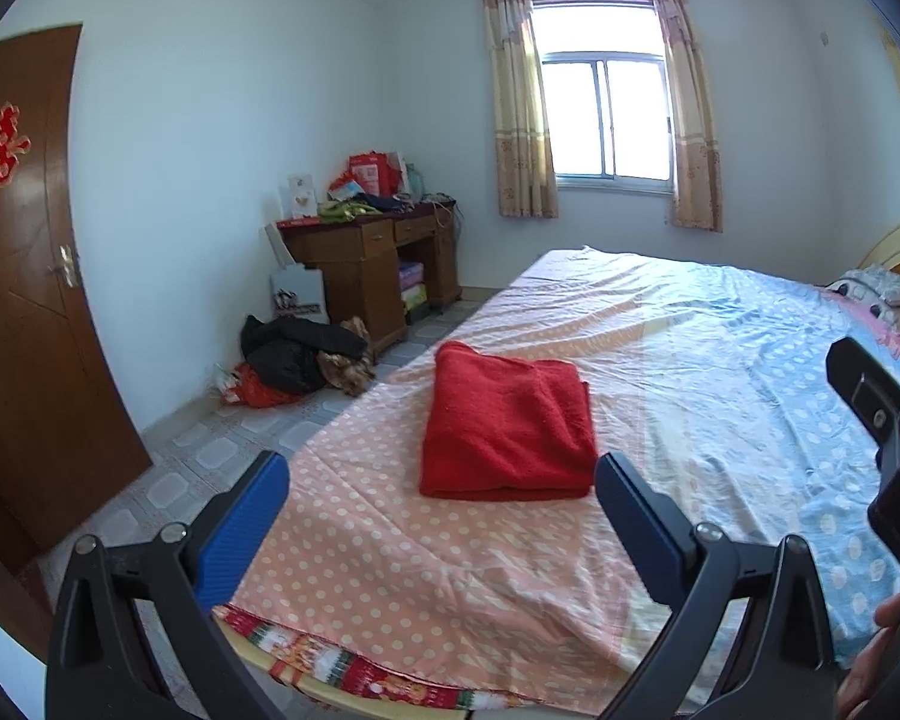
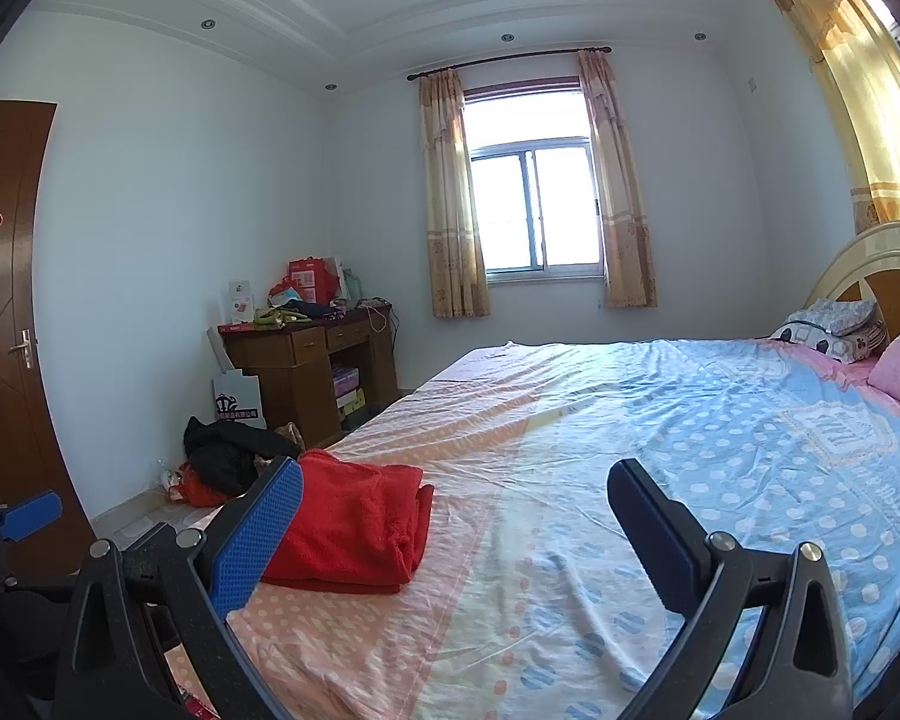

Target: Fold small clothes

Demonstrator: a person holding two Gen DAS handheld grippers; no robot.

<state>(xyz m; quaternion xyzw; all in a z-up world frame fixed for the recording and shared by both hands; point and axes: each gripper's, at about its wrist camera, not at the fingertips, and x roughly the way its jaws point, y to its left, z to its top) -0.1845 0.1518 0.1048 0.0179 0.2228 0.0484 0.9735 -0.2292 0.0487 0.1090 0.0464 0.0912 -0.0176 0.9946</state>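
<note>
A red fleece garment [image 1: 507, 423] lies folded into a flat rectangle on the pink polka-dot end of the bedspread [image 1: 390, 570]. My left gripper [image 1: 441, 480] hovers just in front of it, wide open with nothing between its blue pads. In the right wrist view the same red garment [image 2: 354, 531] lies at the lower left, partly behind my left blue pad. My right gripper [image 2: 456, 492] is open and empty above the bedspread [image 2: 570, 540], to the right of the garment. The right gripper's body [image 1: 888, 438] shows at the left view's right edge.
The bed runs to a headboard [image 2: 870, 264] with pillows [image 2: 834, 330] at the far right. A wooden desk [image 1: 372, 264] piled with boxes stands by the far wall. Dark clothes [image 1: 294, 354] lie heaped on the tiled floor. A brown door [image 1: 24, 276] is on the left.
</note>
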